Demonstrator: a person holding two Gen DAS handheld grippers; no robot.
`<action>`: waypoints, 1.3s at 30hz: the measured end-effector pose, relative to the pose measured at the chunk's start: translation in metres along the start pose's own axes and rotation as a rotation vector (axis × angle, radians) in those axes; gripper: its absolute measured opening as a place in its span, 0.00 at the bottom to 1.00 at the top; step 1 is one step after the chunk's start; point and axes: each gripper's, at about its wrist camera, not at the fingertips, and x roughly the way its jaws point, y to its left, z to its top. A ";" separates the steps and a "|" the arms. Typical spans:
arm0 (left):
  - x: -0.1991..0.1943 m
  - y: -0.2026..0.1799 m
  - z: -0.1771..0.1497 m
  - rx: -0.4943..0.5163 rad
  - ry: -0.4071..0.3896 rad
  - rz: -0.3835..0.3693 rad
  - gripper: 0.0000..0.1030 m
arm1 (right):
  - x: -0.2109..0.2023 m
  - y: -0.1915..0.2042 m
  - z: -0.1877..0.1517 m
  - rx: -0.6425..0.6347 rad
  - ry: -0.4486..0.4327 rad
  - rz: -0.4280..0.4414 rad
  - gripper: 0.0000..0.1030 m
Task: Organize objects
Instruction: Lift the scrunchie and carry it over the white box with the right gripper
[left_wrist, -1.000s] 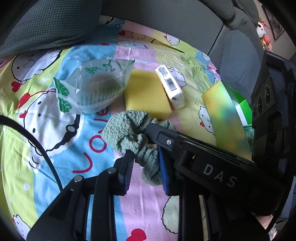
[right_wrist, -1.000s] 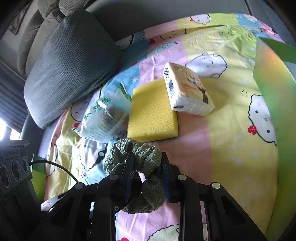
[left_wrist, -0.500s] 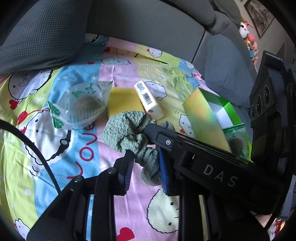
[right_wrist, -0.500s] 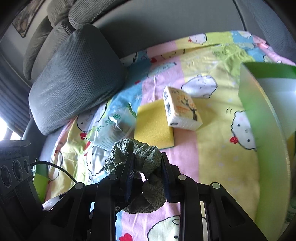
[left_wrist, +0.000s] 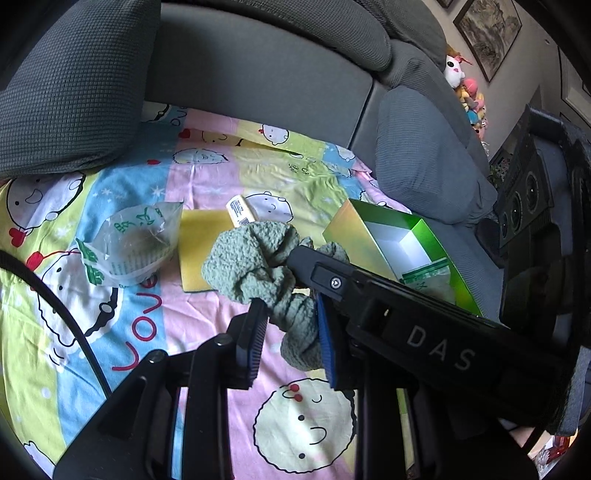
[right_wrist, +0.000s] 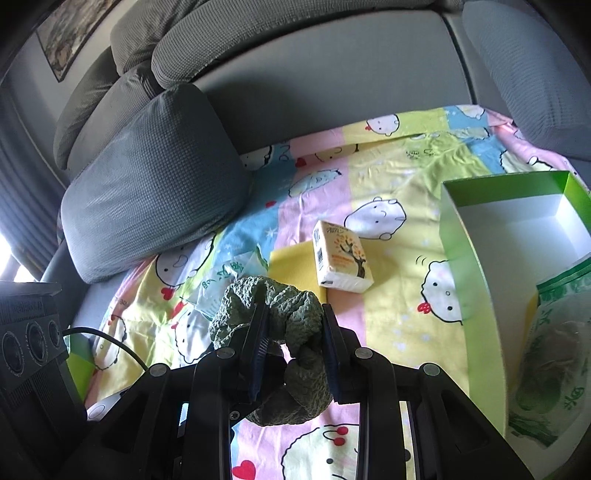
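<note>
The green cloth, a crumpled, nubbly rag, hangs in the air above the cartoon-print sheet that covers the sofa seat. Both tools have it: the right gripper is clamped on a fold near the middle of the bundle, and in the left wrist view the left gripper pinches the lower tail of the same cloth, its blue pads pressed into the fabric. Neither is released.

The cloth looks light, soft and limp, with no stiffness of its own; it will sag and trail wherever it is not held, and the rough weave should give the pads good friction, so slipping seems unlikely. Nothing about it is fragile. A hold on a thick bunched fold is safer than on a single loose edge, which could pull out.

Toward the right edge of the sheet stands the open green box, white inside, with a printed plastic bag already in its near end. Mid-sheet lie a yellow sponge, with a tissue pack resting partly on it, and a second plastic bag toward the left edge beside the grey cushion. I judge the box the likely destination; the dangling tail could catch on its near wall
</note>
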 end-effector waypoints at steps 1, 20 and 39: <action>-0.001 -0.001 0.001 0.005 -0.005 0.000 0.23 | -0.002 0.000 0.000 -0.002 -0.005 0.001 0.28; -0.007 -0.025 0.006 0.046 -0.055 -0.042 0.22 | -0.032 -0.006 0.005 -0.015 -0.083 -0.021 0.28; -0.004 -0.045 0.004 0.064 -0.079 -0.071 0.22 | -0.052 -0.019 0.006 -0.027 -0.116 -0.043 0.28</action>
